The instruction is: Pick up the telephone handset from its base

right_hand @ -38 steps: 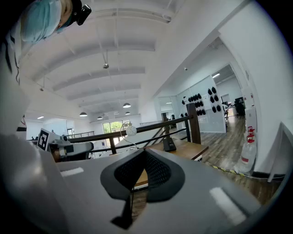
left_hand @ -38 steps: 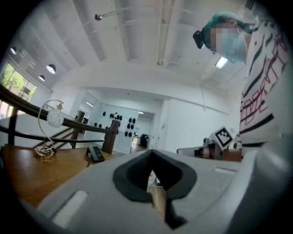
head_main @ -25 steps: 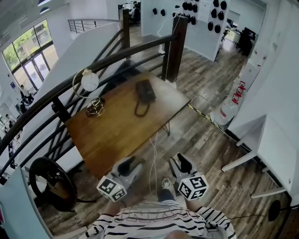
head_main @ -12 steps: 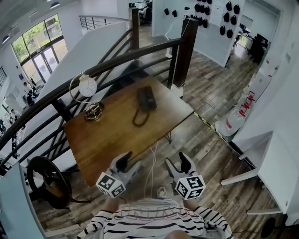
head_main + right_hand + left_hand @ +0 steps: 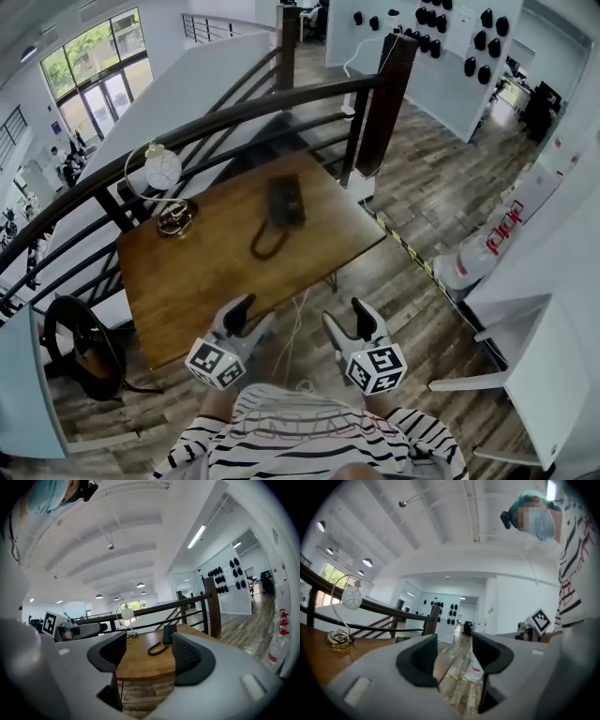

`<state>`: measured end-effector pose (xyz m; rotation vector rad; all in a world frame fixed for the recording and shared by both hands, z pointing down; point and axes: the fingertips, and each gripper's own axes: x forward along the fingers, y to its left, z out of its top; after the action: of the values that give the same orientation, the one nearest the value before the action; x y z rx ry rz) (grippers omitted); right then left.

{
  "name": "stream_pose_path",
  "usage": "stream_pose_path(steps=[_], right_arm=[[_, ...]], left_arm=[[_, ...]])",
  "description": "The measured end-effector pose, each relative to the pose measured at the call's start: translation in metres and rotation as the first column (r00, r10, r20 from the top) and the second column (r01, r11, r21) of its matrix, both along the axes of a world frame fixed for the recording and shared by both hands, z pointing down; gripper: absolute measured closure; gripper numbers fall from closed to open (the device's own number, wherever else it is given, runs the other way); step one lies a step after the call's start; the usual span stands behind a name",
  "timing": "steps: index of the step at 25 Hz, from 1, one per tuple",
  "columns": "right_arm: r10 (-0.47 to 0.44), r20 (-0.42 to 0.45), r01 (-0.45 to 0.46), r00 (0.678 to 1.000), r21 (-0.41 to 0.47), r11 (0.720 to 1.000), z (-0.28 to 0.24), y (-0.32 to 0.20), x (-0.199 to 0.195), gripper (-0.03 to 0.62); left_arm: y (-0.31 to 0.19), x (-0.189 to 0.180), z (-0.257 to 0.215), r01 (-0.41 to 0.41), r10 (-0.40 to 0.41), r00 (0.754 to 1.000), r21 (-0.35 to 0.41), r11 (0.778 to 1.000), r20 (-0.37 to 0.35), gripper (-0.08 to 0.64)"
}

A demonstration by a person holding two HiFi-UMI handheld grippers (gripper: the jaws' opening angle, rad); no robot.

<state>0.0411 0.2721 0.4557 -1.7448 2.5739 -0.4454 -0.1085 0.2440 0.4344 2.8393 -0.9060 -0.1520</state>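
Seated on its black base (image 5: 292, 208), at far side of brown wooden table (image 5: 202, 277): black corded telephone handset (image 5: 281, 199). Well short of it, near front edge: grey left gripper (image 5: 249, 317) and right gripper (image 5: 347, 321), jaws just opening, spread wide, nothing between.

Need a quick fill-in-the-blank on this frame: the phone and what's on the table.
1. The black telephone sits on a ___ table.
2. Its cord forms a ___ on the tabletop.
3. In the head view, the white globe stands near the table's ___ corner.

Missing words: wooden; loop; left.
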Motion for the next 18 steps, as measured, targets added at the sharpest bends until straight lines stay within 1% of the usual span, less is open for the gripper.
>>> stream_pose_path(steps=[6,10,14,18], right_arm=[[-0.040,0.006,0.040,0.999,0.006,0.999,0.002,-0.032,0.016,0.298],[-0.049,0.013,0.049,0.999,-0.008,0.999,0.009,-0.055,0.024,0.299],[-0.041,0.010,0.042,0.999,-0.013,0.999,0.012,-0.088,0.027,0.298],[-0.034,0.001,0.034,0.999,-0.015,0.999,0.009,-0.128,0.033,0.301]], left_arm=[[-0.026,0.016,0.005,0.037,-0.037,0.999,-0.012,0.999,0.021,0.330],[-0.051,0.019,-0.003,0.046,-0.046,0.999,-0.005,0.999,0.024,0.330],[-0.098,0.012,-0.021,0.065,-0.065,0.998,0.028,0.998,0.016,0.330],[-0.151,0.014,-0.040,0.058,-0.058,0.998,0.055,0.997,-0.003,0.330]])
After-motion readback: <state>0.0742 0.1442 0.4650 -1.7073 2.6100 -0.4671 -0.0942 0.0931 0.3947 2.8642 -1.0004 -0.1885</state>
